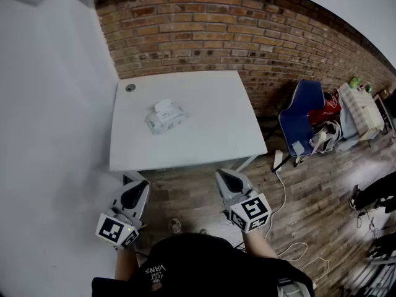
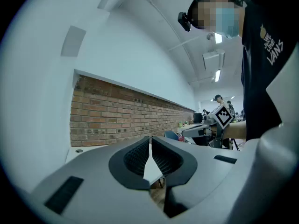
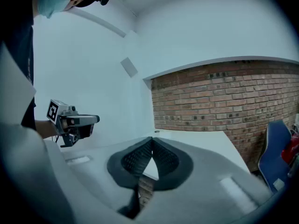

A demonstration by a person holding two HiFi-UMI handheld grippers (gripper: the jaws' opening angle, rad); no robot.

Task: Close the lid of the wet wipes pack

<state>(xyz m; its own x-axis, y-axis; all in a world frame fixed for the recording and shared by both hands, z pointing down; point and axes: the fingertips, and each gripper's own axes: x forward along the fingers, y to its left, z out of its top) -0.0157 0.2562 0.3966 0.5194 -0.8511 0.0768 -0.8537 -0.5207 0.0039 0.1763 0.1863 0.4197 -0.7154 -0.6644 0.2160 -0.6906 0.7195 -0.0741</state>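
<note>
The wet wipes pack [image 1: 166,117] lies flat on the white table [image 1: 210,135], left of the middle and well back from the near edge; its lid [image 1: 164,106] looks to be standing up on the far side, so the closing is not yet done. The person stands off from the near edge with both tools held low by the body, well apart from the pack; I'd say that is a ready stance, not a reach. The left gripper [image 1: 137,188] has its jaws brought together at the tips, with nothing between them, only table and floor showing through the gap behind; the right gripper [image 1: 226,177] is the same, tips meeting and empty; neither touches the table.
</note>
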